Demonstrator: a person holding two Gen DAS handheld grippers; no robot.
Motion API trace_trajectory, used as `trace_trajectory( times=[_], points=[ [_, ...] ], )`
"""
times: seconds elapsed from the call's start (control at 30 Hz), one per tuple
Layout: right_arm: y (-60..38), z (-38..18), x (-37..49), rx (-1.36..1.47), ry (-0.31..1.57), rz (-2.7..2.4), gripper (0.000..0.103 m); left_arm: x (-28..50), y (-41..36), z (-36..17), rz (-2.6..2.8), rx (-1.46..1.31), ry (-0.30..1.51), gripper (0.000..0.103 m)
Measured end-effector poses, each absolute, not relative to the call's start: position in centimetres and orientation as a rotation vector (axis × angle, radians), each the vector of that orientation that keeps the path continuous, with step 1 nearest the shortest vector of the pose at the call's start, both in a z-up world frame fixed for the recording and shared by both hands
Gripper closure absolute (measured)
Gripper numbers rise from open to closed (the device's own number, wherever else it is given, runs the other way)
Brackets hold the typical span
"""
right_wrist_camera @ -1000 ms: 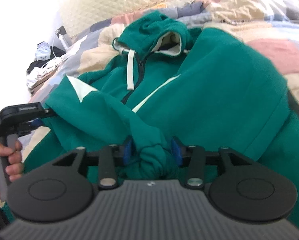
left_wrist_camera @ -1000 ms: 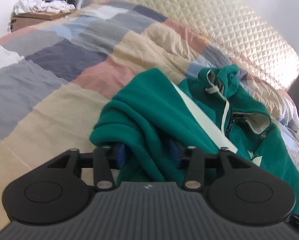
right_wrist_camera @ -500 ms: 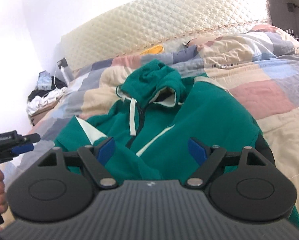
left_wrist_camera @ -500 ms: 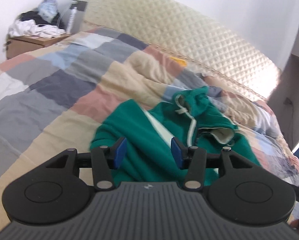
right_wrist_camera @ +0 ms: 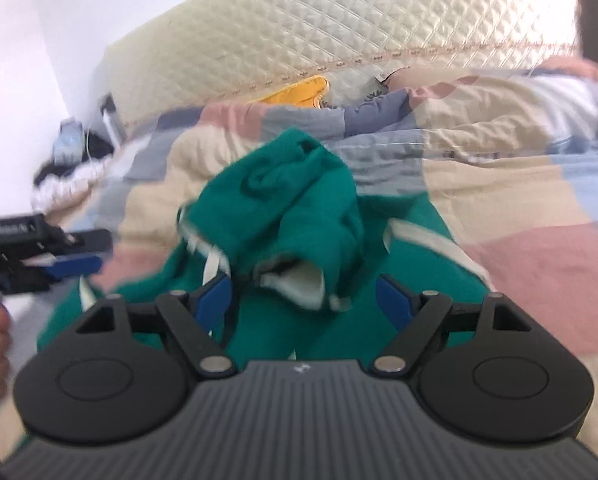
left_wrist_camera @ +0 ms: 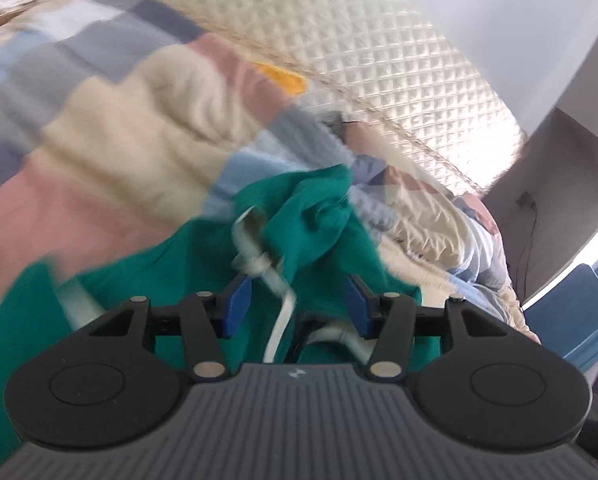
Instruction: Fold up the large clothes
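Note:
A green zip hoodie (left_wrist_camera: 319,216) with pale drawstrings and pale hood lining lies on the patchwork quilt (left_wrist_camera: 111,152). Both views are motion-blurred. My left gripper (left_wrist_camera: 297,306) is open over the hoodie's neck, with a white drawstring (left_wrist_camera: 279,300) lying between its blue pads and nothing gripped. My right gripper (right_wrist_camera: 305,298) is open wide just short of the crumpled hood (right_wrist_camera: 295,208), holding nothing. The left gripper also shows in the right wrist view (right_wrist_camera: 75,256), at the left edge, in a hand. The hoodie's lower body is hidden behind the gripper bodies.
A quilted cream headboard (right_wrist_camera: 339,32) runs along the far side of the bed. A yellow item (right_wrist_camera: 299,90) lies at its base. A bedside stand with piled clothes (right_wrist_camera: 67,172) is at the far left. A blue chair (left_wrist_camera: 571,312) stands right of the bed.
Both grippers let go of the green fabric they pinched a second ago and opened. Both have since moved up the hoodie toward the hood, which now sits much closer in both views.

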State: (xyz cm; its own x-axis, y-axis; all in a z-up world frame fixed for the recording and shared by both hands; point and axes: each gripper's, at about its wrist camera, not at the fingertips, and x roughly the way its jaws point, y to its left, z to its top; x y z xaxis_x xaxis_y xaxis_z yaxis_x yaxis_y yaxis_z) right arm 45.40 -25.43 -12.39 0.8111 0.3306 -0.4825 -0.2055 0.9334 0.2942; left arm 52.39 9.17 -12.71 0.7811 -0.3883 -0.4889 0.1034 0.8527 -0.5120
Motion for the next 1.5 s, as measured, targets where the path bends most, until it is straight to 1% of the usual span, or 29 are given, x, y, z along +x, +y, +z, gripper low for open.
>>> trace_trajectory(
  times=[0.13,0.2,0.27,0.3,0.33,0.37,0.4,0.43,0.47,0.5,0.53,0.63,0.77,0.87,0.97,1.1,1.2,1.27,1.37,1.5],
  points=[
    [-24.4,-14.0,51.1,0.230,0.587,0.335,0.024,59.0,6.0,-12.8,-0.283,-0.393,0.591,0.046],
    [-23.3,-14.8,52.9,0.150,0.617,0.363,0.026,62.0,4.9,-13.3,-0.276,-0.358,0.601,0.046],
    [-21.7,-15.8,54.1,0.009,0.653,0.365,0.028,64.7,3.6,-14.0,-0.231,-0.280,0.608,0.047],
    [-21.1,-16.2,54.5,-0.050,0.670,0.360,0.030,65.8,3.1,-14.3,-0.209,-0.241,0.610,0.047],
    [-20.7,-16.6,54.8,-0.099,0.685,0.353,0.035,66.8,2.7,-14.8,-0.197,-0.214,0.621,0.051],
    [-20.4,-17.0,55.0,-0.133,0.692,0.342,0.037,67.8,2.2,-15.2,-0.198,-0.192,0.645,0.062],
    [-20.5,-17.1,55.1,-0.143,0.687,0.335,0.047,68.4,1.9,-15.7,-0.200,-0.169,0.671,0.070],
    [-20.5,-17.0,55.1,-0.138,0.679,0.334,0.060,68.7,1.7,-15.9,-0.198,-0.148,0.687,0.083],
    [-20.5,-16.7,55.1,-0.127,0.666,0.329,0.065,68.9,1.4,-15.8,-0.205,-0.131,0.692,0.093],
    [-20.7,-16.4,55.0,-0.122,0.646,0.318,0.075,68.8,1.3,-15.5,-0.220,-0.125,0.694,0.093],
    [-20.8,-16.0,54.8,-0.120,0.619,0.299,0.081,68.7,1.4,-15.0,-0.238,-0.128,0.689,0.094],
    [-21.4,-13.6,54.0,-0.073,0.538,0.256,0.088,67.2,1.8,-12.4,-0.296,-0.161,0.658,0.094],
    [-23.0,-10.2,51.8,0.027,0.467,0.240,0.089,64.0,3.6,-7.2,-0.347,-0.251,0.597,0.095],
    [-24.5,-7.8,48.4,0.121,0.404,0.260,0.090,59.8,5.3,-2.6,-0.406,-0.296,0.528,0.095],
    [-25.4,-5.9,43.4,0.187,0.338,0.310,0.090,54.0,6.4,0.6,-0.463,-0.302,0.465,0.095],
    [-25.2,-4.6,36.8,0.144,0.267,0.346,0.090,44.3,6.9,2.5,-0.523,-0.304,0.389,0.095],
    [-24.8,-4.7,31.9,0.104,0.256,0.359,0.089,36.8,6.9,2.1,-0.542,-0.309,0.350,0.095],
    [-24.9,-5.5,29.0,0.109,0.279,0.355,0.089,31.7,6.4,0.8,-0.534,-0.278,0.331,0.095],
    [-24.7,-7.5,25.9,0.151,0.372,0.331,0.089,25.9,5.5,-2.4,-0.538,-0.277,0.354,0.095],
    [-24.2,-10.7,22.7,0.151,0.527,0.266,0.086,20.8,4.8,-8.1,-0.517,-0.300,0.426,0.095]
  ],
)
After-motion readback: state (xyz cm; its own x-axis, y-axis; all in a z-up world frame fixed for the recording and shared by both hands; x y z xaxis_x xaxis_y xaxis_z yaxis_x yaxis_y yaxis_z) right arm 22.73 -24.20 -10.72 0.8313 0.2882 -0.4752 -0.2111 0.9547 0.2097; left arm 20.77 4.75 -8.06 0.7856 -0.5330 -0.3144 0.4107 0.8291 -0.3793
